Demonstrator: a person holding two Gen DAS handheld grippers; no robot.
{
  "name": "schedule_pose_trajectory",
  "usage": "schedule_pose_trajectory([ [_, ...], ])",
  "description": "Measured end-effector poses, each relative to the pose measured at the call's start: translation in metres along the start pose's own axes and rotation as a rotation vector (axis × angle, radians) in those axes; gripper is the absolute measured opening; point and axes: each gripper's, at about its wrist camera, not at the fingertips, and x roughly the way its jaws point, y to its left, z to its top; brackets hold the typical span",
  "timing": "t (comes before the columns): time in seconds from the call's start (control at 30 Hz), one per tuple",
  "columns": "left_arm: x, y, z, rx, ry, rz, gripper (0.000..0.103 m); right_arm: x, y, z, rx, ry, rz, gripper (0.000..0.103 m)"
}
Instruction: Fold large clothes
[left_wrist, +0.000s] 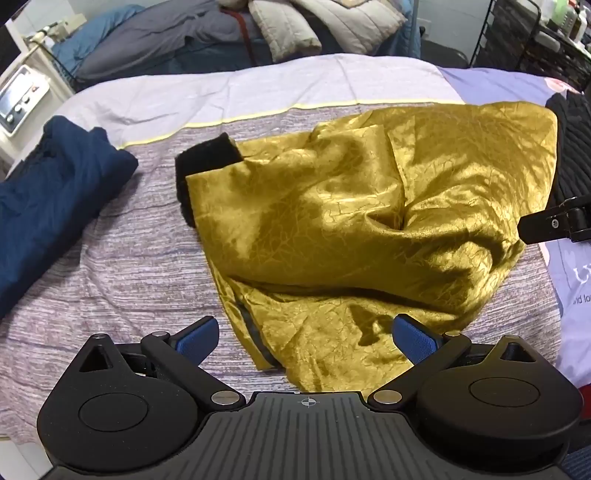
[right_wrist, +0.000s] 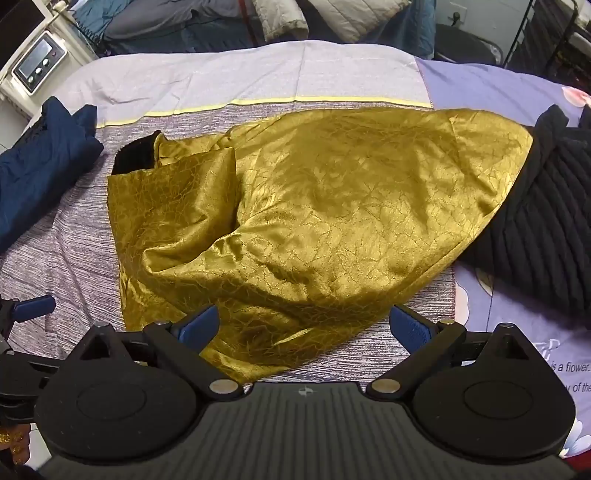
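Gold garment (left_wrist: 369, 221) sprawled across the middle of the bed (left_wrist: 129, 266), bunched and puffed up, nowhere near flat. It's a shiny, crinkle-patterned cloth, and I'd judge it light, soft and slippery, the sort that slides off itself the moment you let go. A black cuff (left_wrist: 207, 155) pokes out at its far left end, and a dark edging strip (left_wrist: 251, 328) runs along the near left hem.

Left gripper (left_wrist: 306, 339) hangs just above the near hem, blue pads spread wide, nothing between them. Right gripper (right_wrist: 306, 328) hovers over the near edge too, a little further right, tongs equally wide and empty. Both apart from the cloth, as far as I can tell.

Best bet for a hold, I reckon: the trimmed hem on the left, where the edging gives some body, and the near right corner, so the two can pull the thing taut. Pinch a single smooth layer in the middle and it may well slip free.

Around it: a navy bundle (left_wrist: 55, 199) well off to the left, a black ribbed knit (right_wrist: 535, 229) touching the gold cloth's right side. Beyond the bed, grey pillows (left_wrist: 314, 26) piled up, and a small white appliance (left_wrist: 20, 96) at far left.
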Motion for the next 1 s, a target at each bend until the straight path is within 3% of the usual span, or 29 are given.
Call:
schedule_pose_trajectory([
  [0.23, -0.0008, 0.0025, -0.0041, -0.025, 0.002, -0.027, 0.103, 0.0010, 0.0032, 0.0053, -0.025, 0.011, -0.021, 0.099],
  [0.63, -0.0005, -0.0043, -0.0021, 0.020, 0.003, 0.041, 0.103, 0.0040, 0.0034, 0.0058, -0.036, 0.023, -0.028, 0.099],
  [1.0, -0.0001, -0.0036, -0.0049, 0.012, -0.027, 0.010, 0.103, 0.0047, 0.0028, 0.0057, -0.030, 0.028, -0.025, 0.100],
])
